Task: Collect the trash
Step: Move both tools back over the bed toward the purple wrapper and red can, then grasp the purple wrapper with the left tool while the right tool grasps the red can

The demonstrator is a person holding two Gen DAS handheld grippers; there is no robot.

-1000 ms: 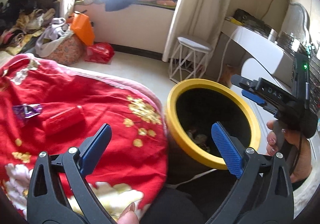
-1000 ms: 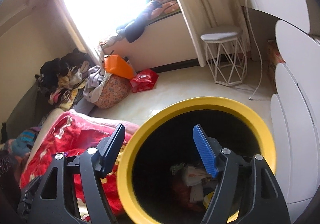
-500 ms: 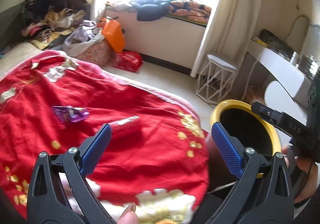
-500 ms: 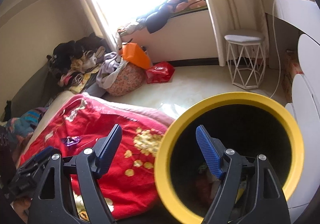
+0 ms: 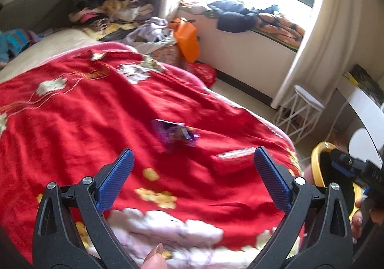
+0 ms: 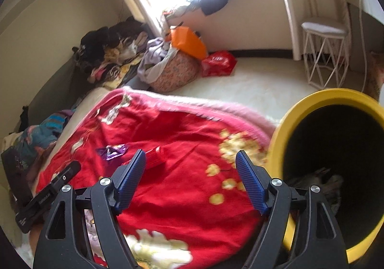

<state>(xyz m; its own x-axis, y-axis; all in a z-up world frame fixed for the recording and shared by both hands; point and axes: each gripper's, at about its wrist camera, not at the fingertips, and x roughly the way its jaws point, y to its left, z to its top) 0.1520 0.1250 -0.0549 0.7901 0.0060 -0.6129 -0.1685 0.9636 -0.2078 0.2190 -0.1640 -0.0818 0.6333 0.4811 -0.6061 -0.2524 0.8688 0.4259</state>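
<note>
I have both grippers over the bed, angled down at the red floral blanket (image 5: 100, 130). My left gripper (image 5: 192, 178) has its blue fingers (image 5: 115, 180) spread wide, nothing between them but blanket. Ahead of it lies a crumpled purple wrapper (image 5: 175, 134), out in the middle of the blanket. A red packet (image 5: 234, 158) lies just beside the wrapper, toward the bed's right edge, close to my left gripper's right finger in that view but not touched by it (the picture is smeared there, so I cannot read any print on it).

My right gripper (image 6: 190, 178) is likewise wide apart and holds nothing. From its camera the purple wrapper (image 6: 111, 151) and the red packet (image 6: 153, 157) sit just beyond its left finger, both flat on the blanket.

The yellow-rimmed trash bin (image 6: 283, 139) stands off the bed's right edge, against the blanket's corner with the yellow flowers. Its inside is black, with some crumpled refuse (image 6: 319, 180) at the bottom. In the left view I see only a sliver of the bin (image 5: 316, 163), with my right gripper's body in front of it.

Beyond the bed's far edge are a clothes pile, an orange bag (image 6: 189, 41), a red plastic bag (image 6: 218, 62) and a white wire stool (image 6: 324, 53) on the floor.
</note>
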